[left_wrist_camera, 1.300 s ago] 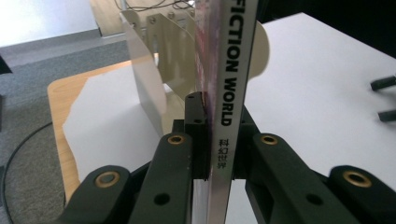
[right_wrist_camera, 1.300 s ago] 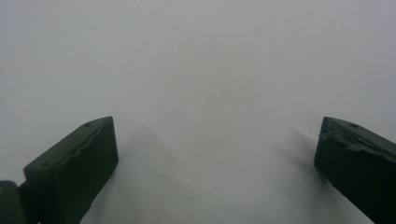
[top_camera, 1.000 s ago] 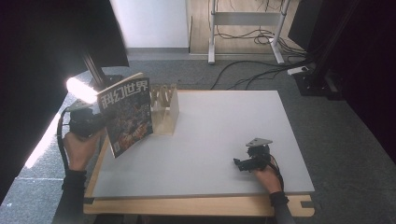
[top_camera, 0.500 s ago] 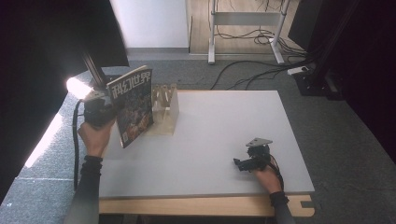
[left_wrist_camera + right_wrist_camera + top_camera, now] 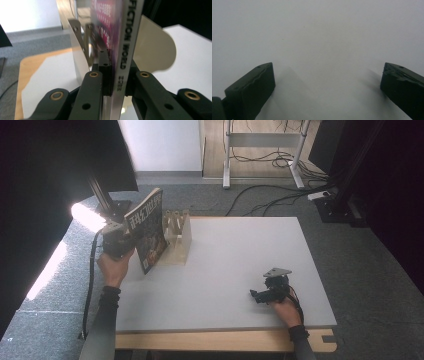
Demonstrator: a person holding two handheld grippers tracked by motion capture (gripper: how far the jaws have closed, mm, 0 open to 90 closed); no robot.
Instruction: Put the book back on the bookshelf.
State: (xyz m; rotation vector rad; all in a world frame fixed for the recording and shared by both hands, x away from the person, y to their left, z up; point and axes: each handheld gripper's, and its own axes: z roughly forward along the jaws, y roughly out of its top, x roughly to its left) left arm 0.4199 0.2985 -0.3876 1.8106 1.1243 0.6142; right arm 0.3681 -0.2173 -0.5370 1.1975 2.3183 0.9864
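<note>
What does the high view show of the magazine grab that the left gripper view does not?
High view: the person's left hand holding the left hand-held gripper at the table's left edge, the magazine's cover upright beside the wooden rack, and the right hand-held gripper resting apart on the white table, jaws spread.

Left gripper view: both black jaws pressed on the magazine's spine, with its printed lettering readable, and the rack's rounded panel just behind.

Both: the magazine gripped upright next to the rack on the white table.
</note>
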